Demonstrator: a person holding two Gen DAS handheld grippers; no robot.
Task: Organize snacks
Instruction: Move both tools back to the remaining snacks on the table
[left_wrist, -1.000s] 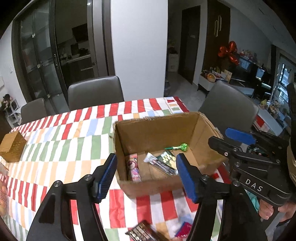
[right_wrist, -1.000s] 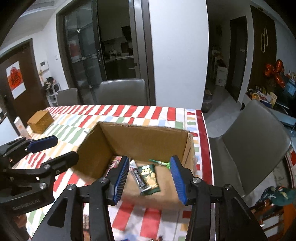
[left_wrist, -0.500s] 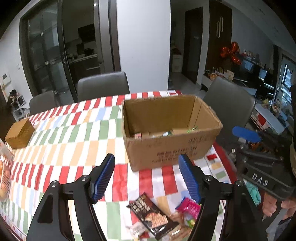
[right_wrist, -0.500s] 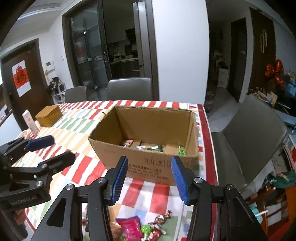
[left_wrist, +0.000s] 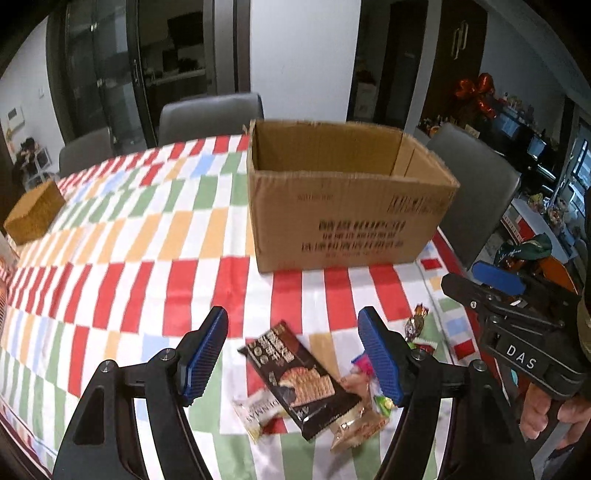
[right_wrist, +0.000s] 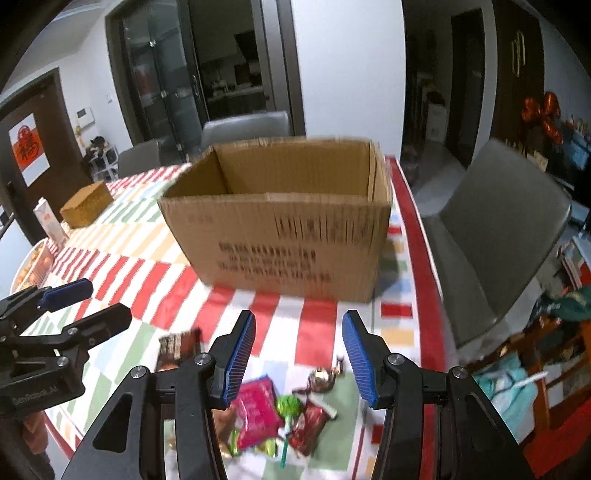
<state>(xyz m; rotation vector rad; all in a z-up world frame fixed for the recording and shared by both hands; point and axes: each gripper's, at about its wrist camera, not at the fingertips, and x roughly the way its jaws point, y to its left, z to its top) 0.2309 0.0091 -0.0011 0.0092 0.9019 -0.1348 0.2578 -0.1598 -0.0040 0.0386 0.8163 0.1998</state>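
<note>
Both grippers are held agape and empty over the loose snacks (left_wrist: 306, 380) — left gripper (left_wrist: 291, 354) widened just now, right gripper (right_wrist: 299, 354) above sweets (right_wrist: 280, 410) — presumably for picking into the box (left_wrist: 347, 218).

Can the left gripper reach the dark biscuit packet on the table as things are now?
Probably yes. The left gripper is open and empty, and the dark biscuit packet lies uncovered between its fingers on top of other snacks; the cardboard box stands farther back.

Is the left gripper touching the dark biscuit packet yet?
Apart. In the left wrist view the left gripper hangs open above the dark biscuit packet, its blue pads clear of the wrapper's edges on both sides, with tablecloth showing between.
</note>
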